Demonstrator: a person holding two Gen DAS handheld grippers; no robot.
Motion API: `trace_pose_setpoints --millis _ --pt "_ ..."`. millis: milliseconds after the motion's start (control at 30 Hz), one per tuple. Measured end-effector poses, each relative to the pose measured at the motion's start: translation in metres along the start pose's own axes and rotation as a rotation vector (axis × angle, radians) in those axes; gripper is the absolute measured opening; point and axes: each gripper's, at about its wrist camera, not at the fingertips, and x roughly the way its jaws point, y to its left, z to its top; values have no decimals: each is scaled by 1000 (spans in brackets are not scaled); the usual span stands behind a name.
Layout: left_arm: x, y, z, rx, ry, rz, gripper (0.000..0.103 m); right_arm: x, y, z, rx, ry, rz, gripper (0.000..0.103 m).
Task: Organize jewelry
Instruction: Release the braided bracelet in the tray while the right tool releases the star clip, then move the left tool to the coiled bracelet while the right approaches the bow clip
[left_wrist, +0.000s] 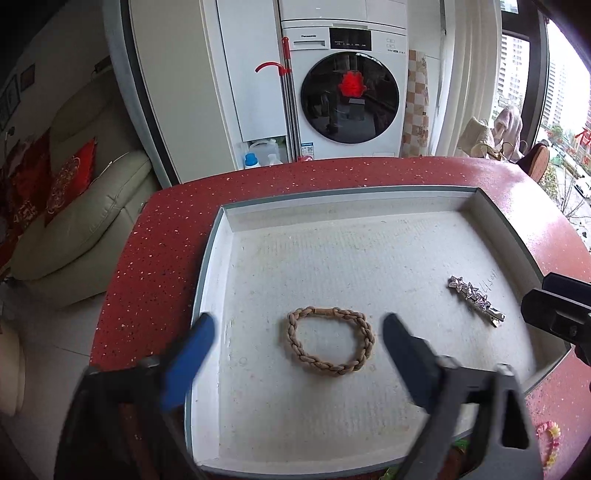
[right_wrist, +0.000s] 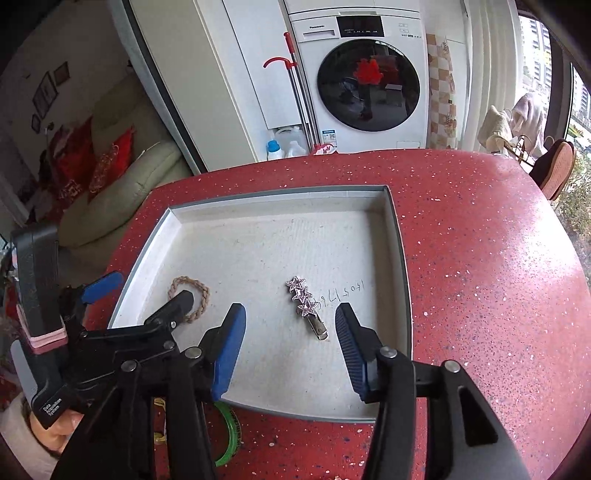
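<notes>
Left wrist view showed the braided bracelet (left_wrist: 330, 341) lying flat on the white tray (left_wrist: 207, 280), seemingly set down for sorting, with the left gripper (left_wrist: 297, 334) angled down over it, jaws spread wide and touching nothing. The star hair clip (right_wrist: 306, 305) lay well apart from it on the same tray. The right gripper (right_wrist: 290, 326), also tilted downward, hung just behind the clip with its jaws apart and empty.

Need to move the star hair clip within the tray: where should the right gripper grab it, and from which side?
Grip the star hair clip across its narrow width, mid-length, coming from above. It lies flat in the tray, so the open right gripper should straddle its long axis.
</notes>
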Motion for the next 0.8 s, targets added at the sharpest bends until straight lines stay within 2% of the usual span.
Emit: trace_pose_setpoints --millis 133,200,267,333,500,700,800 --pt "-4 -2 0 20 -21 1 103 -7 -1 -3 18 2 1 55" --pt "-14 -2 -1 17 -51 4 103 -14 -3 -5 30 -8 11 60" --pt "-25 0 -2 9 -72 -15 103 -24 -4 -9 37 -25 18 75" --pt "-38 4 -5 1 -78 -49 103 -36 -5 -14 44 -57 29 84" --pt "-70 15 -23 -21 -59 -145 103 -72 -4 -31 69 -142 57 87" --pt "-110 17 -60 5 -60 -114 103 -107 0 -58 76 -213 105 87" --pt "-128 20 -78 -2 -80 -101 103 -117 1 -72 76 -187 100 87"
